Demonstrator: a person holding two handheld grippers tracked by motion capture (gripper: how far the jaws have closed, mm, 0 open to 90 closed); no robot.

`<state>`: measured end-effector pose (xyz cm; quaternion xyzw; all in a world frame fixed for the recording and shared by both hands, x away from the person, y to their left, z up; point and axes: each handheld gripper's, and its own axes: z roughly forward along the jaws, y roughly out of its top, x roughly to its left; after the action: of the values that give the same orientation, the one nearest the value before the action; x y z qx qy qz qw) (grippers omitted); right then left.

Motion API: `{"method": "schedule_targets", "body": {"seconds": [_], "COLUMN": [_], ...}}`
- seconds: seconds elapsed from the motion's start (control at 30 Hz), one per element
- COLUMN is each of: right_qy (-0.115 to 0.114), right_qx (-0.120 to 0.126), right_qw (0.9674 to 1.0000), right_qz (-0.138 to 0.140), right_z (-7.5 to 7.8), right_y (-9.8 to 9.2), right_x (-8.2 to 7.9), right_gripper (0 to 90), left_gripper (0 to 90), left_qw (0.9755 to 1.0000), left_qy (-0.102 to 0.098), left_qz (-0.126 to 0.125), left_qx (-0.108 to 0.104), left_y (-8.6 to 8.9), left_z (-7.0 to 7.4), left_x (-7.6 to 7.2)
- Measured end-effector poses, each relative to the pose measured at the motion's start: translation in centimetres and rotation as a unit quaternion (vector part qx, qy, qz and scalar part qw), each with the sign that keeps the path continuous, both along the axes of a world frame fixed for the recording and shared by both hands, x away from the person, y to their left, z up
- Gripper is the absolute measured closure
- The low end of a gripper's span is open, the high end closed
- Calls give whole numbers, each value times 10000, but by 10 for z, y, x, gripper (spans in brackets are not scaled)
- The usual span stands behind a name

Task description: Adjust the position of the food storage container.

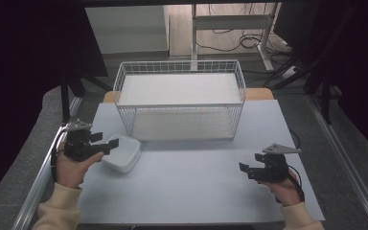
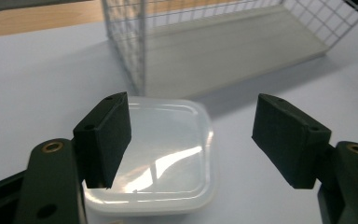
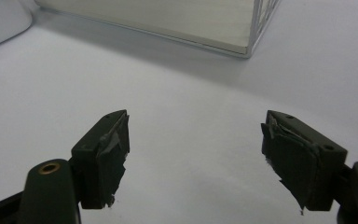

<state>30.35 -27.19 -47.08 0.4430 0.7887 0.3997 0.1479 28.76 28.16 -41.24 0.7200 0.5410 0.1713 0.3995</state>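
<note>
A white plastic tub (image 2: pixel 156 154) sits upside down just in front of the wire basket (image 1: pixel 179 98) — the left gripper (image 1: pixel 106 142) spread wide over it, the right gripper (image 1: pixel 249 168) spread above bare table (image 1: pixel 196 191). Likely light and slick; best pinched across opposite sides.

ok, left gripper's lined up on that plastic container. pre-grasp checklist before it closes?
1. Left gripper open: ok, jaws spread wide.
2. White plastic container between the jaws: not ok, it sits nearer the one jaw, with bare table by the other.
3. Container upright and empty: ok, opening up, nothing visible inside.
4. Container clear of the wire basket: ok, a gap of table shows between them in the high view.
5. Right gripper out of the way: ok, open, over bare table far from the container.
6. Gripper height against the container rim: cannot tell.
</note>
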Motion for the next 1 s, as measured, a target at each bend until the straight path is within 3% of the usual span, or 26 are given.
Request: {"method": "schedule_targets", "body": {"seconds": [0.2, 0.33, 0.6, 0.73, 0.93, 0.97, 1.0], "right_qy": [25, 51, 29, 75, 75, 66, 64], "right_qx": [-14, -29, -32, -68, -114, -133, -136], "right_qw": [10000, 10000, 10000, 9999, 9999, 9998, 9998], "right_qz": [-5, 4, -30, -54, -99, -98, -95], "right_z": [-1, -1, -1, -2, -3, -3, -3], "right_y": [1, 2, 1, 1, -1, 0, 0], "right_x": [1, 1, 1, 2, 3, 3, 3], "right_gripper": [242, 243, 244, 244, 244, 244, 244], "left_gripper": [299, 323, 324, 340, 452, 551, 588], "left_qw": [9997, 9990, 9972, 9962, 9944, 9936, 9930], "left_qy": [13, 206, 532, 568, 759, 880, 942], "left_qz": [235, 397, 510, 614, 665, 634, 641], "left_qx": [-60, 5, 156, 251, 304, 320, 327], "left_y": [23, 34, 41, 46, 54, 56, 58], "left_z": [-7, -17, -35, -43, -53, -56, -58], "left_x": [13, 28, 52, 61, 71, 73, 74]}}
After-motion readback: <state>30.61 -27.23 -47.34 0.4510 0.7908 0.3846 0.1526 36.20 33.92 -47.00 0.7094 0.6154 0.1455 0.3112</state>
